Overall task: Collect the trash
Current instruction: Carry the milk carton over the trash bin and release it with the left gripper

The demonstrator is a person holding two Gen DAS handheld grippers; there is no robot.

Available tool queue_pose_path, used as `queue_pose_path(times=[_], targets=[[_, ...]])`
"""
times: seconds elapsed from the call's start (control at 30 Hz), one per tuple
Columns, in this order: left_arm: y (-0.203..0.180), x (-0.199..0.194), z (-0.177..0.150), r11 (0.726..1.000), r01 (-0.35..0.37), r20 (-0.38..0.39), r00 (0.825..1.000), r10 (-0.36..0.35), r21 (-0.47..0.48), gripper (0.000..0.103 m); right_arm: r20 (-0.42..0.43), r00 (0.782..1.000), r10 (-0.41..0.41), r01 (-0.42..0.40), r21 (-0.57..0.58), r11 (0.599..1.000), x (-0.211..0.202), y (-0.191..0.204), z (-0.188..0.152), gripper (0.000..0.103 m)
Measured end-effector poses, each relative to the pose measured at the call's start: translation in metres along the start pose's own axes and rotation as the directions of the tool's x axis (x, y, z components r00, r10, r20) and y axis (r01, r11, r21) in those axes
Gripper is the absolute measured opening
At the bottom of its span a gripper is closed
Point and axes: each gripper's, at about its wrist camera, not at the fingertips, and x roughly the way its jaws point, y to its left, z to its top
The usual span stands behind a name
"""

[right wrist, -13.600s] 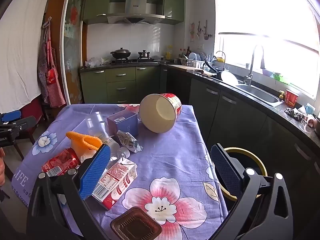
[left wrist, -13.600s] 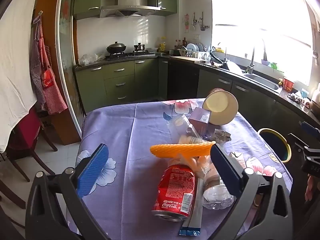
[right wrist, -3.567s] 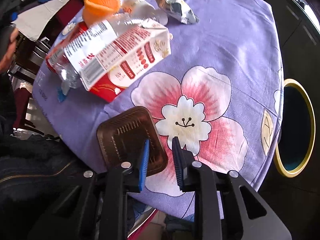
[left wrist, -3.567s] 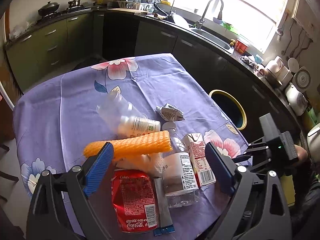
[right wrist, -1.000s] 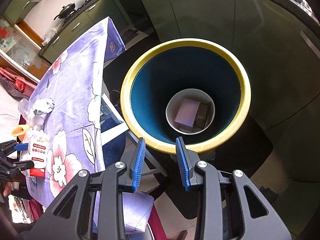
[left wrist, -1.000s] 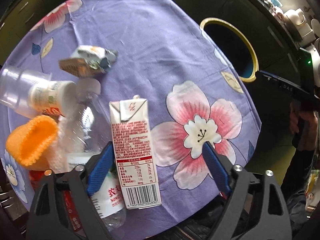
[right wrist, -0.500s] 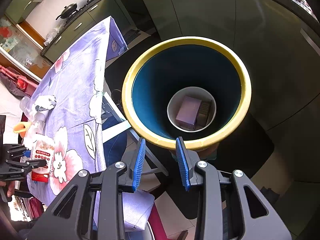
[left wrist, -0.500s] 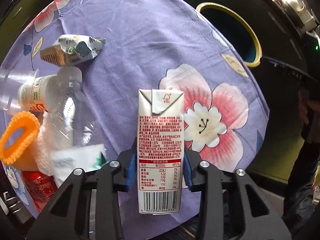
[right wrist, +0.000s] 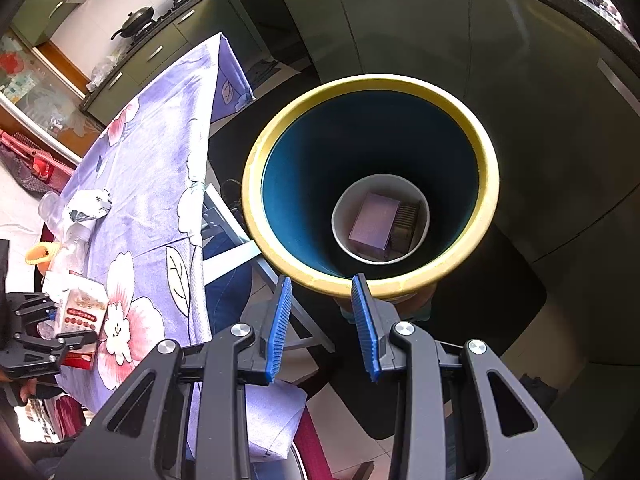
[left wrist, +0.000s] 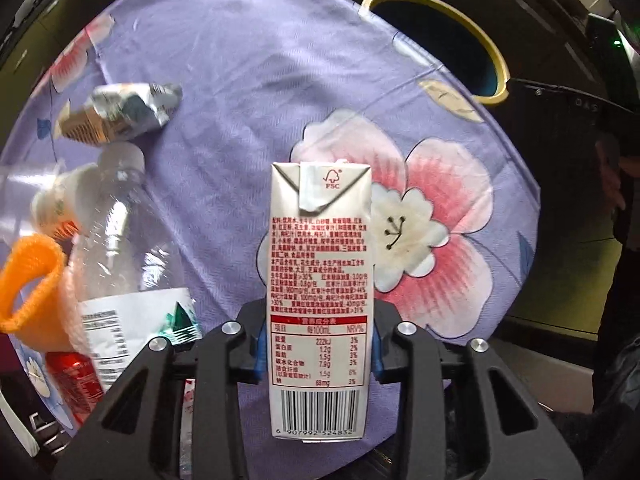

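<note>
My left gripper (left wrist: 318, 354) is shut on a white drink carton (left wrist: 320, 280) with red print and holds it above the purple flowered tablecloth (left wrist: 248, 60). The carton also shows in the right wrist view (right wrist: 82, 308). A clear plastic bottle (left wrist: 120, 248), an orange foam net (left wrist: 28, 280), a red cola can (left wrist: 74, 376) and a crumpled foil packet (left wrist: 120, 116) lie at the left. My right gripper (right wrist: 322, 322) is open and empty above the yellow-rimmed bin (right wrist: 372, 88). Inside the bin lie a white paper bowl (right wrist: 344, 232), a purple box (right wrist: 374, 220) and a brown tray (right wrist: 406, 224).
The bin (left wrist: 494, 56) stands on the floor past the table's right edge. Dark green kitchen cabinets (right wrist: 400, 12) run behind it. A small yoghurt bottle (left wrist: 52, 204) lies beside the plastic bottle. A folding chair frame (right wrist: 240, 248) stands between table and bin.
My left gripper has closed on the drink carton and lifted it off the cloth. The right gripper stays open over the bin, barely moved.
</note>
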Motion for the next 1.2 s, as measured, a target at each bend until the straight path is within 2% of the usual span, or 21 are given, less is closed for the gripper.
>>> queue_pose_path(times=[0.27,0.47,0.63,0.73,0.93,1.17,1.2], targets=[[-0.022,-0.046,0.018,0.998,0.003,0.126,0.992,-0.011,0.063,0.035,0.037,0.999,-0.009,0.008,0.031,1.000,-0.009,-0.009,-0.001,0.032],[-0.032,-0.076,0.057,0.994,0.015,0.201,0.979,-0.036,0.107,0.035,0.064,0.998,-0.006,0.003,0.055,0.998,-0.022,-0.021,-0.006,0.032],[-0.062,-0.088,0.100,0.982,0.032,0.249,0.965,-0.079,0.186,0.035,0.097,0.995,-0.015,0.007,0.075,0.997,-0.038,-0.032,-0.012,0.032],[-0.079,-0.078,0.133,0.973,0.049,0.246,0.963,-0.106,0.225,0.035,0.101,0.995,-0.021,0.013,0.075,0.997,-0.044,-0.035,-0.014,0.036],[-0.110,-0.033,0.198,0.962,0.097,0.188,0.971,-0.147,0.255,0.035,0.110,0.994,-0.027,0.022,0.051,0.998,-0.055,-0.029,-0.016,0.039],[-0.129,0.008,0.242,0.964,0.094,0.198,0.969,-0.146,0.250,0.035,0.111,0.993,-0.043,0.041,0.016,0.999,-0.065,-0.016,-0.016,0.042],[-0.130,0.017,0.247,0.964,0.099,0.196,0.969,-0.149,0.247,0.042,0.113,0.992,-0.046,0.045,0.014,0.999,-0.067,-0.014,-0.015,0.043]])
